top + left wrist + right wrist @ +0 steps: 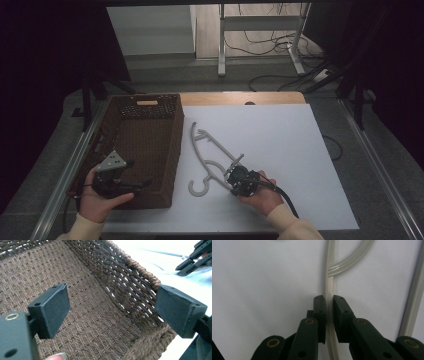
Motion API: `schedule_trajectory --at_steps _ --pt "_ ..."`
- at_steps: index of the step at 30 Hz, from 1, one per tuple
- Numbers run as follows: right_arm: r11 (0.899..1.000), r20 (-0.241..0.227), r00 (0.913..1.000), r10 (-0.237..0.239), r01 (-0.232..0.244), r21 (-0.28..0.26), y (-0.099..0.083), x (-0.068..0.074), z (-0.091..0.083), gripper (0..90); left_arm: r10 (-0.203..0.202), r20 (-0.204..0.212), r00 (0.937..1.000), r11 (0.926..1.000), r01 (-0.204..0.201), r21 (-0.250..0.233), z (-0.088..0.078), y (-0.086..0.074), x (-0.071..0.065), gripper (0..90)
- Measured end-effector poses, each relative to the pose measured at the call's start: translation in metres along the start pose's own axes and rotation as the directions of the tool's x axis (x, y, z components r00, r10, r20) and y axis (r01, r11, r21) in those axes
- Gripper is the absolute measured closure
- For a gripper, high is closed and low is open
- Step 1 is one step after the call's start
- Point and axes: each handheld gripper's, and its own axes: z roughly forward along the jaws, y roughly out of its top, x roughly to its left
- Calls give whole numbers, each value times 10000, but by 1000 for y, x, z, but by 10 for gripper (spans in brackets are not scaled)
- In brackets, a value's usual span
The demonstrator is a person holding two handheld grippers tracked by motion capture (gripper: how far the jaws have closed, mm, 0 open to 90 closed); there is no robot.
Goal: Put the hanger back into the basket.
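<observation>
A grey plastic hanger (210, 150) lies flat on the white tabletop (285, 145), its hook toward the near edge. My right gripper (233, 169) is shut on one bar of the hanger (329, 282); in the right gripper view both black pads (320, 312) press that bar from either side, close to the table. A brown woven basket (145, 100) stands at the left. My left gripper (143, 184) is open at the basket's near right corner, jaws wide apart over its woven floor (100, 322), nothing between them. In the left gripper view the right gripper (192, 262) shows beyond the basket's rim.
The basket holds nothing that I can see. Its right wall (176, 150) runs close beside the hanger. Metal rails (70, 165) border the table on both sides. Behind the table are a desk frame (222, 45) and floor cables (270, 47).
</observation>
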Motion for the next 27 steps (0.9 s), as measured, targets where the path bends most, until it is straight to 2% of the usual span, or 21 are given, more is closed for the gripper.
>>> schedule_trajectory --at_steps 2,6,11,14,15,16,18,19,20,27 --pt "9999 28 10000 95 -95 39 1 0 0 821 2 -3 10000 10000 -2 -4 0 0 0 133" --pt "9997 -248 9995 179 -183 -142 -1 -4 -1 823 -2 -14 10000 10000 2 -20 0 0 1 133" --pt "9966 -548 9980 320 -361 -743 -3 -9 -12 823 -17 -60 10000 10000 17 -85 -1 0 2 135" --pt "9887 -919 9934 690 -804 -1264 -4 -14 -22 824 -3 -66 10000 9999 2 -116 -2 0 1 136" --pt "9887 -919 9934 690 -804 -1264 -4 -14 -22 824 -3 -66 10000 9999 2 -116 -2 0 1 136" --pt "9801 -1096 9906 814 -995 -1717 -7 -20 -31 823 10 -75 10000 9999 -11 -127 -2 0 1 136" --pt "9729 -1181 9886 935 -1159 -2002 -9 -24 -37 823 24 -81 10000 9999 -25 -140 -2 0 1 137" --pt "9729 -1181 9886 935 -1159 -2002 -9 -24 -37 823 24 -81 10000 9999 -25 -140 -2 0 1 137" --pt "9668 -1216 9872 1028 -1279 -2213 -11 -27 -43 823 28 -88 10000 9999 -30 -157 -3 1 1 137" --pt "9458 -1458 9812 1267 -1638 -2805 -18 -33 -58 823 17 -103 9999 9998 -19 -201 -3 1 0 139"
